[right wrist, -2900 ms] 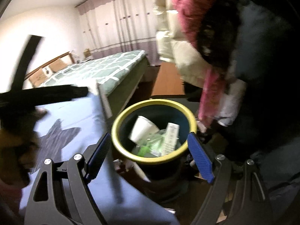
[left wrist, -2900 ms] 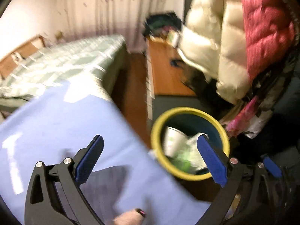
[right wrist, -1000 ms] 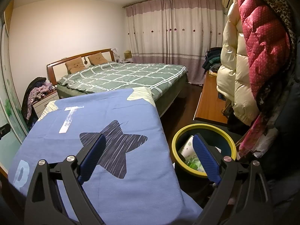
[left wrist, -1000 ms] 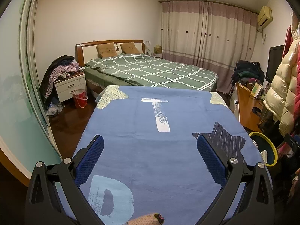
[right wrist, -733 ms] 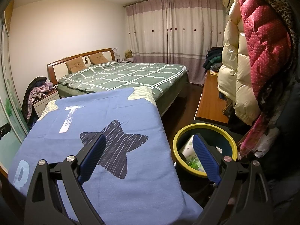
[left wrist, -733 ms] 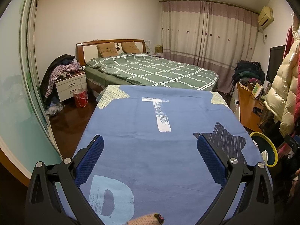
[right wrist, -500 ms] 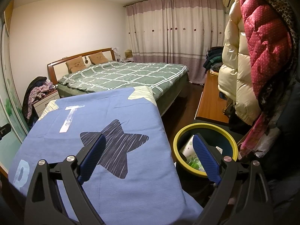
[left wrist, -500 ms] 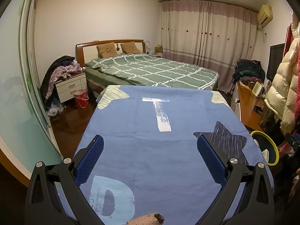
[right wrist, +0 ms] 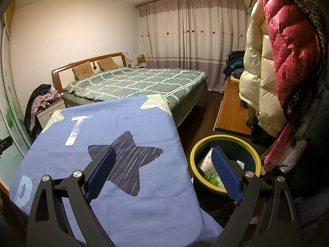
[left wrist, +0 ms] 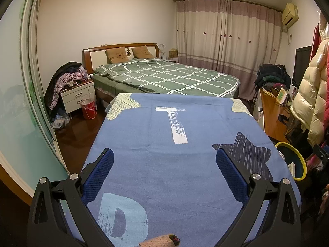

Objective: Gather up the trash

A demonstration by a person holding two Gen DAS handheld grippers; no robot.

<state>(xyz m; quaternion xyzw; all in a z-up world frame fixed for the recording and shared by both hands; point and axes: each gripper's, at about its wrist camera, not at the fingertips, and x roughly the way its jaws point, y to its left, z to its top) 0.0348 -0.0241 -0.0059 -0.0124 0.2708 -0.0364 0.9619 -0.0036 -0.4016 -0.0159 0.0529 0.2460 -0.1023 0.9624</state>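
A bedroom is shown, and most of the lower half of both views is filled by a blue cloth (left wrist: 164, 144) spread flat over a table, printed with a white letter T (left wrist: 174, 123), a dark star (right wrist: 127, 160) and a pale letter D (left wrist: 121, 216). No loose wrapper, cup or scrap can be made out anywhere on that cloth in either view, so the surface appears to have been cleared. Behind it, in the upper middle of both frames, a bed (left wrist: 164, 76) with a green checked cover is seen, with a nightstand (left wrist: 77, 96) and a small red bucket (left wrist: 88, 108) at the left of the left wrist view. At the lower right of the right wrist view a bin (right wrist: 228, 140) with a yellow rim stands on the floor just beside the table edge, and the trash (right wrist: 206, 161) is seen inside it: a white paper cup and some greenish packaging, partly hidden behind a blue finger pad. The same bin shows at the right edge of the left wrist view (left wrist: 296, 154). The left gripper (left wrist: 164, 173) is held over the cloth with its jaws spread wide and nothing between them; the right gripper (right wrist: 163, 170) is likewise spread and empty, with one finger over the star and the other over the bin. The collecting is therefore judged to be done or very nearly done; whether anything is left on the floor or out of frame cannot be told.
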